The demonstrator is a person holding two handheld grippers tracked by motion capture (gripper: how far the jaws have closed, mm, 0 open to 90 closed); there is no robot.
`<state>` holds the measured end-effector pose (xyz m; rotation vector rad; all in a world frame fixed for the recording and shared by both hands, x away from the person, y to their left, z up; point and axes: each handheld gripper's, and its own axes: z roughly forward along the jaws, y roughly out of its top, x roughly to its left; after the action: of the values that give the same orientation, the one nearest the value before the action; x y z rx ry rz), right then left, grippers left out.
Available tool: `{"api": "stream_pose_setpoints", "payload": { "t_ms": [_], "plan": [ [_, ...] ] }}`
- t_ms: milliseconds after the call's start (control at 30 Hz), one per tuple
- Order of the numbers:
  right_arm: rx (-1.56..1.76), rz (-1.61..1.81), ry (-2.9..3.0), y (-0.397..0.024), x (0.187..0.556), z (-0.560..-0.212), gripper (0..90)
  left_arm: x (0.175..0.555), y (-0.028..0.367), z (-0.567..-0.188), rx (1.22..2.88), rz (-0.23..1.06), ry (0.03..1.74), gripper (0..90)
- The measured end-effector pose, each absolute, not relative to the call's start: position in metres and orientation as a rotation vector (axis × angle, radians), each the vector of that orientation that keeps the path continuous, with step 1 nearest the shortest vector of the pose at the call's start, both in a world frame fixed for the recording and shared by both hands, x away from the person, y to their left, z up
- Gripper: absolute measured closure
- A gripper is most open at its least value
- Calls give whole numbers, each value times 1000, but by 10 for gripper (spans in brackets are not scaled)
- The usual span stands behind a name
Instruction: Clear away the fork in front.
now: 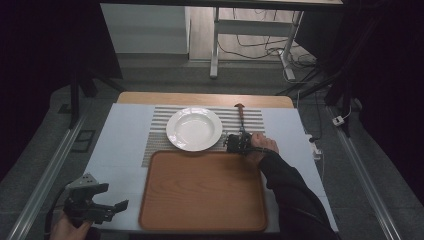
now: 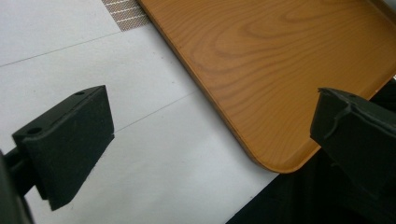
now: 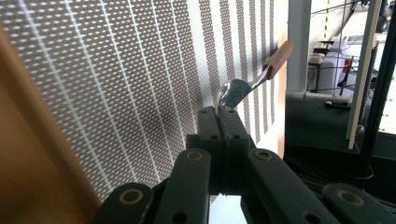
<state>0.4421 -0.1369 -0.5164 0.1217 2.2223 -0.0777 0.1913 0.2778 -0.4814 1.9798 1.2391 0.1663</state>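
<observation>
spoon (image 3: 243, 86): metal bowl, shiny and slightly bluish, with a slim metal neck and a flat wooden handle of reddish brown; in the high view it (image 1: 240, 117) lies on the striped mat just right of the plate, handle toward the far edge of the counter.
right gripper (image 3: 219, 116): jaws pressed together on the rim of the spoon's bowl; in the high view it (image 1: 239, 143) sits at the mat's near right part, between plate and tray corner, held by a hand in a dark sleeve.
left gripper (image 2: 205, 135): jaws spread wide with nothing between them, over the white cover near the tray's near left corner; in the high view it (image 1: 107, 210) is at the counter's near left edge.
plate (image 1: 176, 139): white, round, deep, on the mat beyond the tray.
mat (image 1: 155, 145): brown and white stripes.
tray (image 1: 165, 210): wooden, rounded corners, bare.
counter (image 1: 120, 145): covered in white.
</observation>
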Motion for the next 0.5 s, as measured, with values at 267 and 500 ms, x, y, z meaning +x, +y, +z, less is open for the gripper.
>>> {"api": "stream_pose_setpoints", "payload": {
  "t_ms": [267, 500],
  "plan": [
    [131, -54, 2212, -140, 433, -506, 900, 191, 278, -481, 1981, 166, 1237, 0],
    [157, 24, 2213, -143, 420, -492, 900, 191, 277, -481, 1983, 170, 1236, 0]
  ]
}}
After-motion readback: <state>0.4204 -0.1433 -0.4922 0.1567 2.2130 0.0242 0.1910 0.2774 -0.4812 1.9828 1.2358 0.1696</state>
